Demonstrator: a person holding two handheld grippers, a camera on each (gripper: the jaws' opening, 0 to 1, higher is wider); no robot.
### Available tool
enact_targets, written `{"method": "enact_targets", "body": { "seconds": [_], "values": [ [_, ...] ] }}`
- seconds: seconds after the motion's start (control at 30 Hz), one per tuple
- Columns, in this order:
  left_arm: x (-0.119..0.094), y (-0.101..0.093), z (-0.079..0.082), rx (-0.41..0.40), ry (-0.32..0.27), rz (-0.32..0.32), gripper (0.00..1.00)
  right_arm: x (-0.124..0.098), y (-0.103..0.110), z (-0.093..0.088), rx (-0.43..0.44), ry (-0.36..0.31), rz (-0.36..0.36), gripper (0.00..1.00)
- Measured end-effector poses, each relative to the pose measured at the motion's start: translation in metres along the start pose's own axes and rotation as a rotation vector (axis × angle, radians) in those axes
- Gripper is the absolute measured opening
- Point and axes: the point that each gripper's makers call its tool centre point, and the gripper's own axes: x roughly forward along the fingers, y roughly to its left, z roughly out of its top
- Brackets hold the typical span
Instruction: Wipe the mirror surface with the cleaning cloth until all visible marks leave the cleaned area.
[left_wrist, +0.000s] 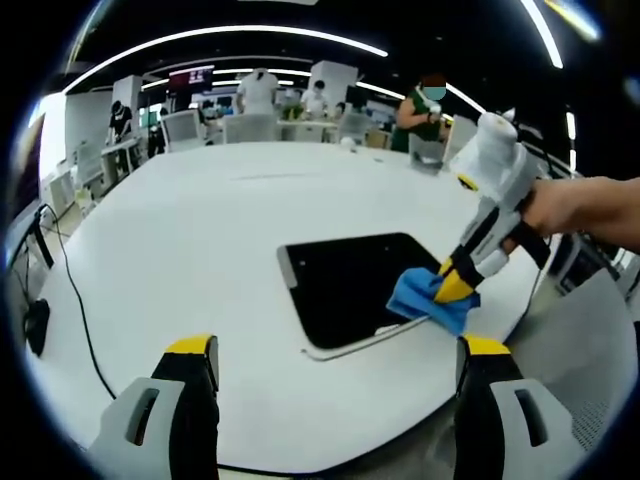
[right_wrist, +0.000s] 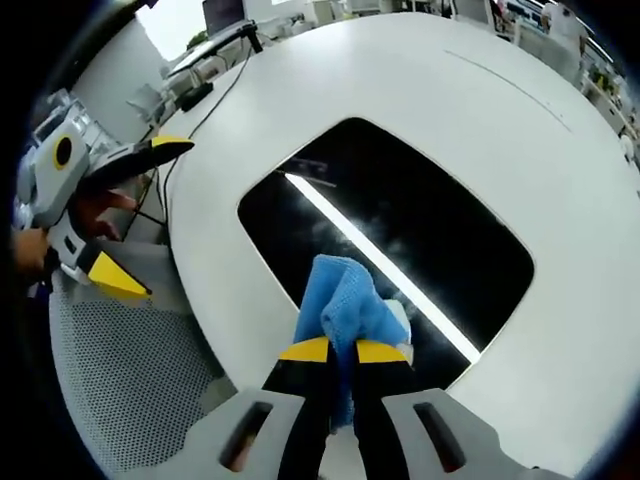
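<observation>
- Up close, we are pinching the blue cleaning cloth (right_wrist: 345, 305) between the pressed-together jaws of the right gripper (right_wrist: 342, 351), with the bunched fabric resting on the near edge of the mirror (right_wrist: 400, 225); in our judgement the grip is taking only a fold of it, so a hard stroke could be pulling the cloth free.
- Just beyond, we are seeing faint hazy marks on the dark glass beside the reflected strip light, and we are judging that a wad this tightly bunched is risking smearing them rather than lifting them.
- Meanwhile, we are holding the left gripper (left_wrist: 335, 350) with its jaws spread wide and empty, off the near side of the mirror (left_wrist: 350, 285), while the right gripper (left_wrist: 455, 285) is working the cloth (left_wrist: 432, 300) at the mirror's corner.
- Nothing is bracing the mirror, which is lying flat close to the rim of the white table (left_wrist: 200, 230); a firm push could be sliding it toward that edge.
- Farther off, people are standing at desks behind the table, well apart from the work.
</observation>
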Motion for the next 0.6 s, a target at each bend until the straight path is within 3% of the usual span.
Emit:
{"method": "enact_targets", "body": {
  "seconds": [0.6],
  "values": [
    [0.0002,0.0005,-0.0004,-0.009,0.003,-0.001,0.99,-0.0047,-0.0057,-0.0087,-0.053,0.011,0.006,0.02]
  ]
}}
